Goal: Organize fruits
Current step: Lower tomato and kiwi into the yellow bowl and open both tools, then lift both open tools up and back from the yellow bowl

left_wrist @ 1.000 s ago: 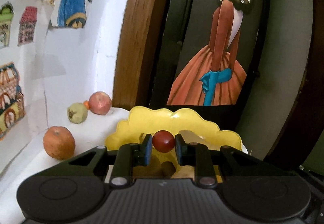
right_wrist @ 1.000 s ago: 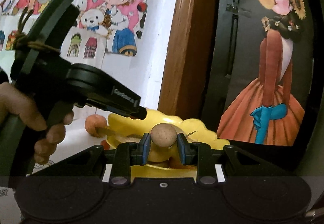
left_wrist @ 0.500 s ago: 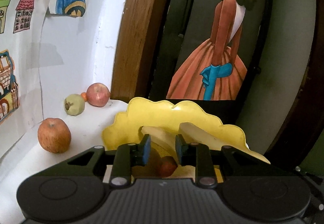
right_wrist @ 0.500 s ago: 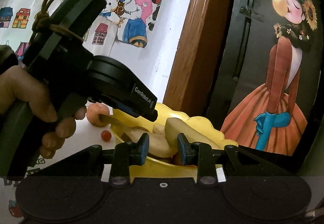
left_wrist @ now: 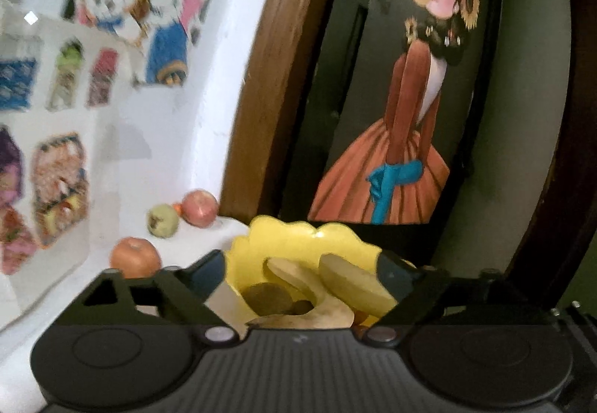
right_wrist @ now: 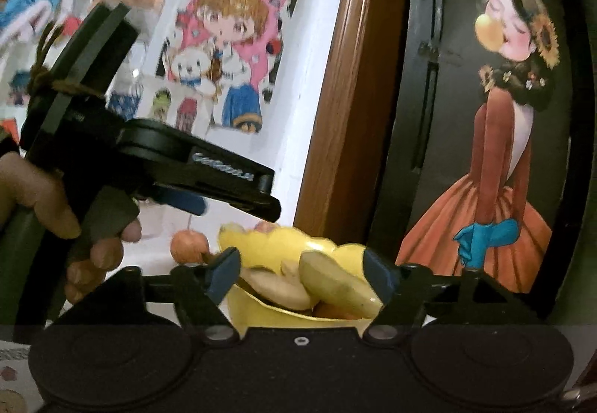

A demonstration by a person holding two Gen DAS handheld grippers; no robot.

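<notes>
Beyond your left claw (left_wrist: pixel 300 273), spread wide and empty like the right claw (right_wrist: pixel 300 273) above the yellow bowl (left_wrist: pixel 287 237), sits the orange apple (left_wrist: pixel 135 258): firm, smooth, roll-prone, so pinch it across its widest middle

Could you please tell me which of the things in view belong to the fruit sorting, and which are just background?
Part of the job:
yellow bowl with bananas
orange fruit
green fruit
red apple
left gripper, open
right gripper, open

Just lying about:
cartoon stickers
painting of a figure in an orange dress
wooden frame
</notes>
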